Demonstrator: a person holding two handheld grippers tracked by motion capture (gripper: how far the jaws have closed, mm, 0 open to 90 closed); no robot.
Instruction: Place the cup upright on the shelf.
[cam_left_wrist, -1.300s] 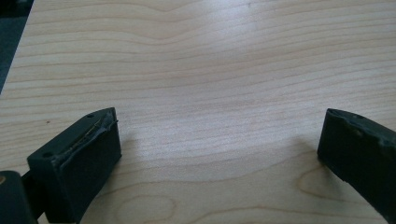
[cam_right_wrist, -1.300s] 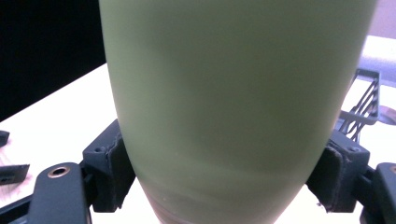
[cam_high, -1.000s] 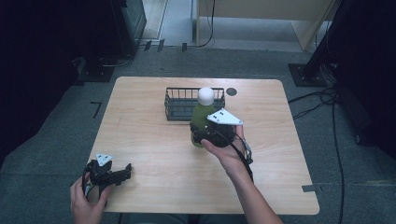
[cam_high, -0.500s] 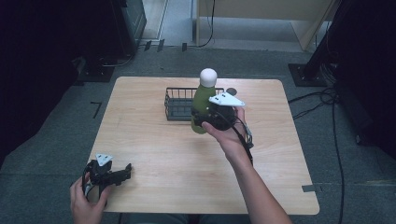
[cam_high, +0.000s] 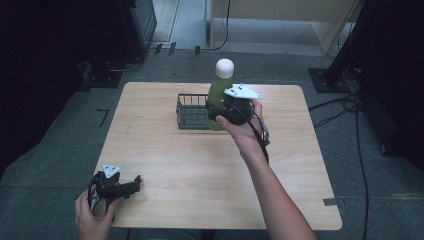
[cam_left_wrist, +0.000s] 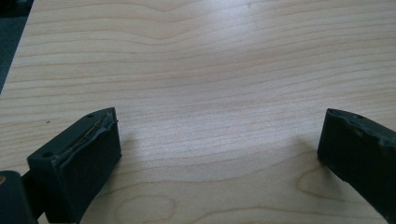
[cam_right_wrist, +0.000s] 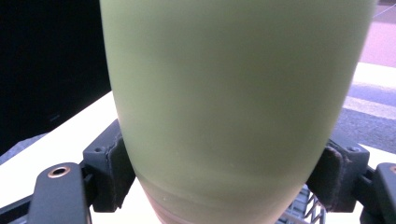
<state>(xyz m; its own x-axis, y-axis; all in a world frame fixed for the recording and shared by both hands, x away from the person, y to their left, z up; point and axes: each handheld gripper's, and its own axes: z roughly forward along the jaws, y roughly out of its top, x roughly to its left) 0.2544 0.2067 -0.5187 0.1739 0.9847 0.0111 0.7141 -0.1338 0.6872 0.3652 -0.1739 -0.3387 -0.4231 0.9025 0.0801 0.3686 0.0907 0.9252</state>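
Carrying the green bottle upright, the right gripper clamps its lower body just at the wire basket's 3 o'clock edge. Next, I judge: lowering it inside (left gripper idles wide open at the table's 7 o'clock).

Wooden table; grey floor; cables.

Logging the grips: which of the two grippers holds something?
The right gripper, shut on the green bottle; the left gripper is open over bare table.
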